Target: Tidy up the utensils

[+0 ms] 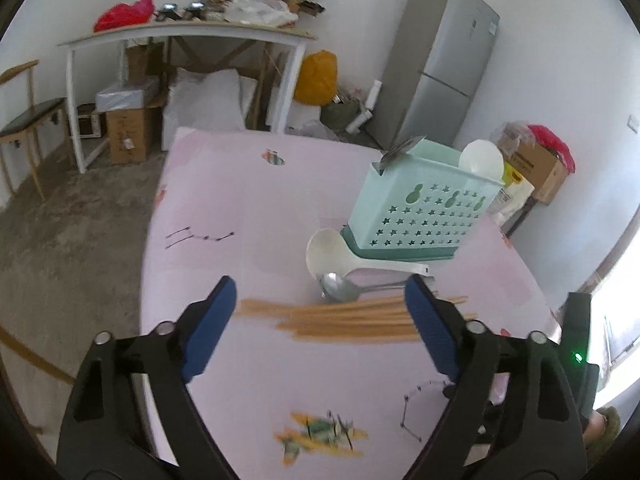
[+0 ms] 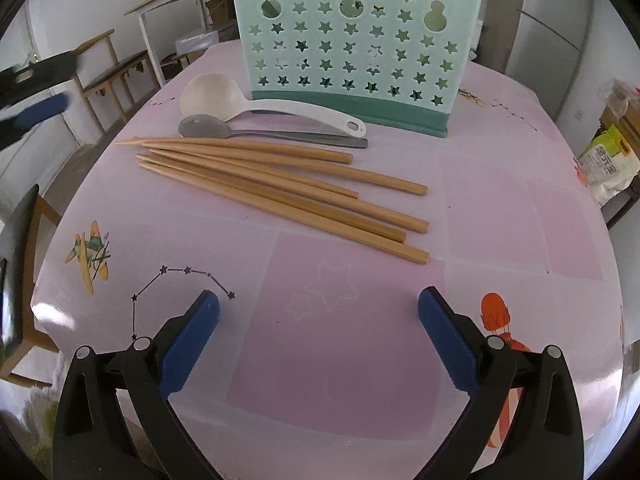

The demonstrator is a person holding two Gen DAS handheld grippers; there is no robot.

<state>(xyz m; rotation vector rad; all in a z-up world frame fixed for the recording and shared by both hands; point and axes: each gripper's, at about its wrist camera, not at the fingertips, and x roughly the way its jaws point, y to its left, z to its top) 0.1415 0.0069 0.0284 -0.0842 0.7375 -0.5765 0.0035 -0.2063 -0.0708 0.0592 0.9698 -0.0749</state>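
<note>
A mint-green utensil holder (image 2: 352,44) with star cut-outs stands on the pink table (image 2: 520,216). In front of it lie a white plastic ladle (image 2: 256,102), a metal spoon (image 2: 248,131) and several wooden chopsticks (image 2: 280,184). My right gripper (image 2: 319,334) is open and empty, above the table in front of the chopsticks. In the left wrist view the holder (image 1: 416,208) holds a white round utensil (image 1: 481,159). The ladle (image 1: 340,258), spoon (image 1: 340,288) and chopsticks (image 1: 340,318) lie just beyond my left gripper (image 1: 320,300), which is open and empty.
The pink table (image 1: 224,208) ends at an edge on the left, above a concrete floor. Behind stand a cluttered white desk (image 1: 188,36), cardboard boxes (image 1: 128,136), a wooden chair (image 1: 28,120) and a grey fridge (image 1: 440,64). Bags and a box (image 1: 536,164) sit at right.
</note>
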